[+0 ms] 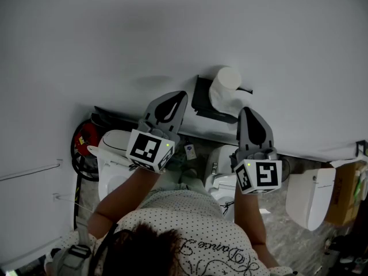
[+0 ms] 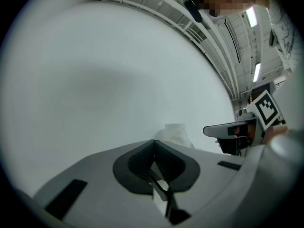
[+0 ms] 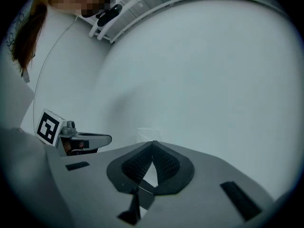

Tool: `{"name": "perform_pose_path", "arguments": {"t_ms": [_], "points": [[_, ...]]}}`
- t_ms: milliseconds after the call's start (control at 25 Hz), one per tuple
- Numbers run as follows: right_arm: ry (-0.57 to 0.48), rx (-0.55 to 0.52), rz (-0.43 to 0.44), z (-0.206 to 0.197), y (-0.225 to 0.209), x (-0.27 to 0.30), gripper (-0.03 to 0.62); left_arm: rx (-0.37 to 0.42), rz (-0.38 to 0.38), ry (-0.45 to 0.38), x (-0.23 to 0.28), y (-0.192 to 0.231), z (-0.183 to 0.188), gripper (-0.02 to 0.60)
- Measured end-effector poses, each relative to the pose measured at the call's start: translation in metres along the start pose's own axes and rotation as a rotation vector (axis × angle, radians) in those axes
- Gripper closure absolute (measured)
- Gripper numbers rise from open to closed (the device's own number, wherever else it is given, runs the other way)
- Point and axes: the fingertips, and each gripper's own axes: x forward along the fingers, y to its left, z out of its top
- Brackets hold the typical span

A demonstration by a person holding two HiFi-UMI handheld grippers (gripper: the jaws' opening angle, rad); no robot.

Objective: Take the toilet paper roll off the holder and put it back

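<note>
**Item 1. White toilet paper roll [image 1: 225, 89].** Sat on the black metal wall-mounted holder [image 1: 202, 101], at 1 o'clock from the head view's centre, with a loose sheet hanging down its front. It showed faintly just past the jaw tips in both gripper views.

**Item 2. Left gripper [image 1: 179, 98].** Grey, hand-held, jaws pressed together with nothing between them. It pointed at the pale grey wall [image 1: 115, 39]. The roll lay at its 2 o'clock, near but apart.

**Item 3. Right gripper [image 1: 248, 114].** Grey, hand-held, jaws likewise closed on nothing. The roll lay at its 11 o'clock, near but not touching.

**Item 4. Stage, as a judgement.** The roll rested where the task's end would leave it, and both grippers were empty and close by. This arrangement suited either a roll waiting to be lifted off or one already returned to its bracket. The views did not settle which, so no further move could be called for with confidence.
</note>
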Motion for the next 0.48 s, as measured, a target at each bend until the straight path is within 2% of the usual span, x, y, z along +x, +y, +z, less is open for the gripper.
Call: {"name": "perform_pose_path", "arguments": {"t_ms": [480], "points": [[-0.007,0.002,-0.001,0.0025,-0.0006,0.0011,0.582,0.000,0.005,-0.002,0.0001,0.0016,0.0010,0.577]]}}
